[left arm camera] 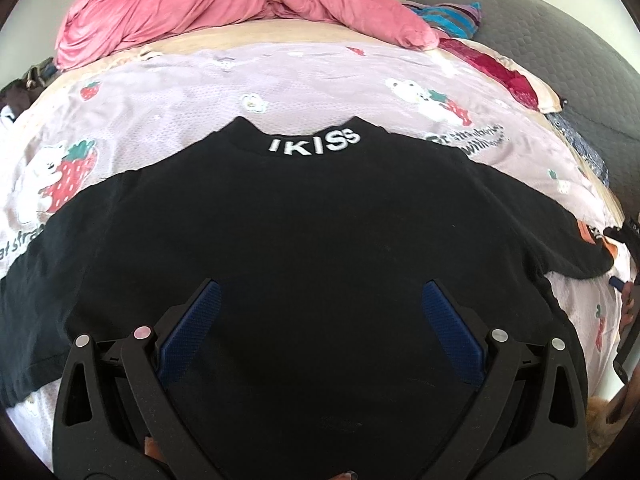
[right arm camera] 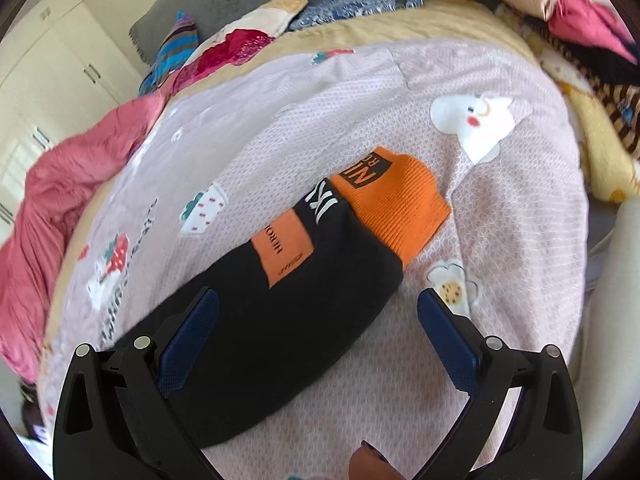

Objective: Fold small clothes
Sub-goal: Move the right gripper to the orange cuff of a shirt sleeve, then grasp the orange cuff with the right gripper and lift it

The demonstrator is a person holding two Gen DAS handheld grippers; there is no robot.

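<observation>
Right under our left tongs [left arm camera: 320, 300] lies the black shirt [left arm camera: 304, 216], and the tongs are spread wide, gripping nothing, both blue pads [left arm camera: 192, 332] hanging over the cloth near its lower hem. The shirt is laid flat on the bed sheet [left arm camera: 168, 92], the strawberry-printed one, with its white-lettered collar [left arm camera: 312, 144] pointing away from us, toward the pink duvet [left arm camera: 224, 4] bunched at the far side of the bed. We'd say it's spread out like that so the sleeves can be brought in cleanly.

Over at our right tongs [right arm camera: 318, 308], also spread and empty, we're looking down the shirt's sleeve [right arm camera: 280, 320], which runs out from the body and ends in an orange cuff [right arm camera: 396, 208] resting on the sheet. The left pad sits over the black sleeve, the right pad over bare sheet just beside it; whether either touches, we can't tell.

By our reckoning the folding hasn't started yet: this sleeve looks like the first thing to pinch and carry across the shirt's body.
</observation>
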